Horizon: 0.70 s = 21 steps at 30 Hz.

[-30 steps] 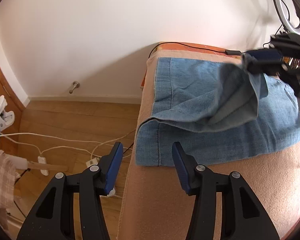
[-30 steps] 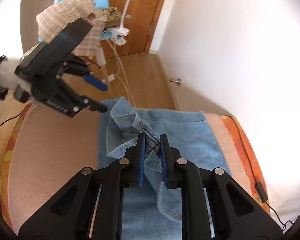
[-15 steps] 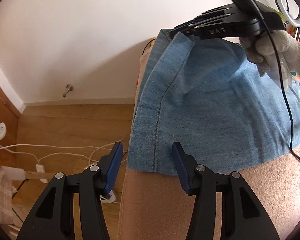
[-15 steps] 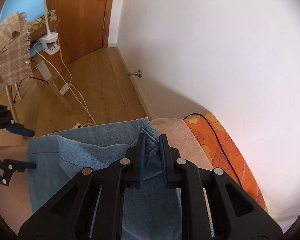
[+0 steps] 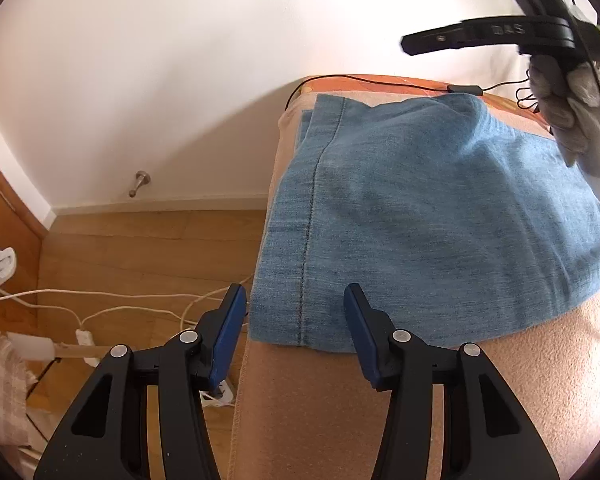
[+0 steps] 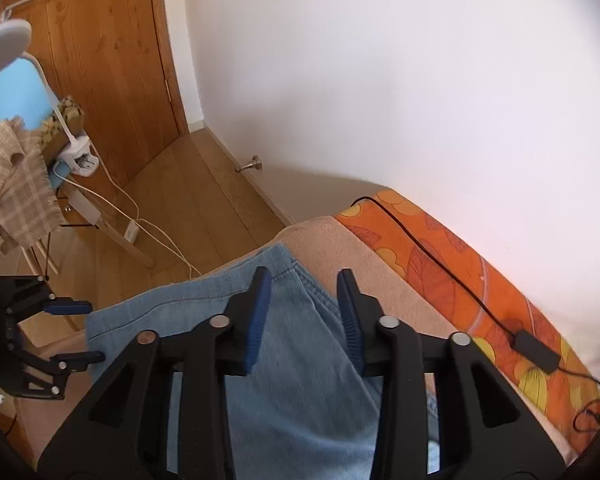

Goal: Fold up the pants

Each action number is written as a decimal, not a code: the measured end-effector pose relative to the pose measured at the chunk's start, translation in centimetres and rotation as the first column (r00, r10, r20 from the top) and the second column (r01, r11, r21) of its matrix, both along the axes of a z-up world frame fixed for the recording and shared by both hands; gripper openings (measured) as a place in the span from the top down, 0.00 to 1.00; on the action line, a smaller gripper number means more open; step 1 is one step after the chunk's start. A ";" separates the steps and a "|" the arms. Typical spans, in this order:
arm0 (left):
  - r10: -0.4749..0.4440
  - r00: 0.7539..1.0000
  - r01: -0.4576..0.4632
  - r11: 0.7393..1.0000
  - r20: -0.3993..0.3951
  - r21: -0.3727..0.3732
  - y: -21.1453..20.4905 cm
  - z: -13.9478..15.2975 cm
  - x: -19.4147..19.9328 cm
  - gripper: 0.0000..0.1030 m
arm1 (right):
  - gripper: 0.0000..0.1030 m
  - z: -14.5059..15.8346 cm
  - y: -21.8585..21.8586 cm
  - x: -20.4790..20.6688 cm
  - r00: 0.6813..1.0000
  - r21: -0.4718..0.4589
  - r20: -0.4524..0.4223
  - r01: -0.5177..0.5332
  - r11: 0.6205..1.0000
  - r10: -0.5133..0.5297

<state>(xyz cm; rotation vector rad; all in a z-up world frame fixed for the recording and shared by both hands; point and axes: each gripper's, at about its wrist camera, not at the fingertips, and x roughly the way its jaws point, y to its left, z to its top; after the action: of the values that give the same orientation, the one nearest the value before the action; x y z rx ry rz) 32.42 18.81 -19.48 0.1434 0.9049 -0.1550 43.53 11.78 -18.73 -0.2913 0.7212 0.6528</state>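
The blue denim pants [image 5: 412,216] lie folded over on a beige blanket [image 5: 324,408], their stitched edge along the blanket's left side. My left gripper [image 5: 294,312] is open and empty, just in front of the pants' near corner. My right gripper [image 6: 302,300] is open and empty, held above the far corner of the pants [image 6: 300,364]. It also shows in the left wrist view [image 5: 488,36], raised at the upper right with a white-gloved hand. The left gripper shows in the right wrist view [image 6: 72,328] at the left edge.
An orange patterned sheet [image 6: 452,264] with a black cable and adapter [image 6: 534,346] runs along the white wall. The wooden floor [image 5: 148,252] left of the bed has white cords and a power strip. A chair with a checked cloth [image 6: 18,184] stands near the wooden door.
My right gripper carried the pants' edge over to the far corner, then opened and let go and lifted. The fold now lies flat. My left gripper stayed open near the near corner.
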 end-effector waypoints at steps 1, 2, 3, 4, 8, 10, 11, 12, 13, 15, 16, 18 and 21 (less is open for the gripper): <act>0.003 1.000 -0.003 1.000 0.007 -0.009 -0.3 0.3 -0.1 0.52 | 0.52 0.6 -1.3 -1.3 1.000 0.014 0.008 0.009 1.000 -0.009; 0.002 1.000 -0.002 1.000 0.014 -0.020 -0.5 0.7 -0.4 0.52 | 0.52 1.1 -2.8 -2.6 1.000 0.029 0.008 0.018 0.999 -0.018; 0.001 1.000 0.000 1.000 0.022 -0.029 -0.8 1.1 -0.5 0.52 | 0.52 1.6 -4.3 -4.0 0.999 0.041 0.007 0.036 0.999 -0.036; -0.002 1.000 0.003 0.999 0.027 -0.036 -1.1 1.5 -0.7 0.52 | 0.52 2.2 -6.1 -5.4 0.998 0.048 0.013 0.057 0.997 -0.057; -0.035 0.999 0.036 0.999 0.038 -0.036 -2.9 2.9 -1.3 0.52 | 0.51 3.6 -13.1 -11.6 0.991 0.061 0.037 0.130 0.990 -0.132; -0.060 0.997 0.061 0.998 0.051 -0.020 -4.4 3.8 -1.7 0.52 | 0.51 4.0 -16.8 -14.4 0.982 0.054 0.045 0.179 0.982 -0.181; -0.074 0.996 0.075 0.997 0.058 -0.016 -5.2 4.2 -1.9 0.52 | 0.51 4.2 -18.7 -15.8 0.976 0.053 0.052 0.208 0.977 -0.211; -0.086 0.994 0.087 0.996 0.063 -0.018 -5.9 4.6 -2.0 0.52 | 0.51 4.4 -20.9 -16.9 0.968 0.052 0.058 0.240 0.969 -0.243; -0.099 0.993 0.100 0.995 0.068 -0.023 -6.7 5.0 -2.1 0.52 | 0.51 4.5 -23.0 -18.2 0.959 0.052 0.062 0.274 0.960 -0.277; -0.127 0.989 0.129 0.991 0.070 -0.025 -8.4 5.5 -2.4 0.52 | 0.51 4.6 -27.4 -20.1 0.938 0.052 0.056 0.340 0.939 -0.343; -0.143 0.987 0.145 0.989 0.071 -0.022 -9.3 5.7 -2.5 0.52 | 0.51 4.8 -29.6 -20.8 0.923 0.049 0.053 0.378 0.925 -0.380; -0.174 0.982 0.176 0.984 0.069 -0.020 -11.2 6.1 -2.5 0.52 | 0.51 5.0 -34.2 -22.2 0.891 0.057 0.042 0.449 0.892 -0.452; -0.211 0.975 0.213 0.976 0.065 -0.033 -13.9 6.4 -2.5 0.52 | 0.51 5.5 -40.9 -23.7 0.830 0.055 0.034 0.555 0.830 -0.557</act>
<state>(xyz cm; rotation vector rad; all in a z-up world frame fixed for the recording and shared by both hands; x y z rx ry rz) 29.89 4.96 -13.03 0.2066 0.8239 -0.3652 19.84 -29.14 -13.25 -0.0442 0.7005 0.0998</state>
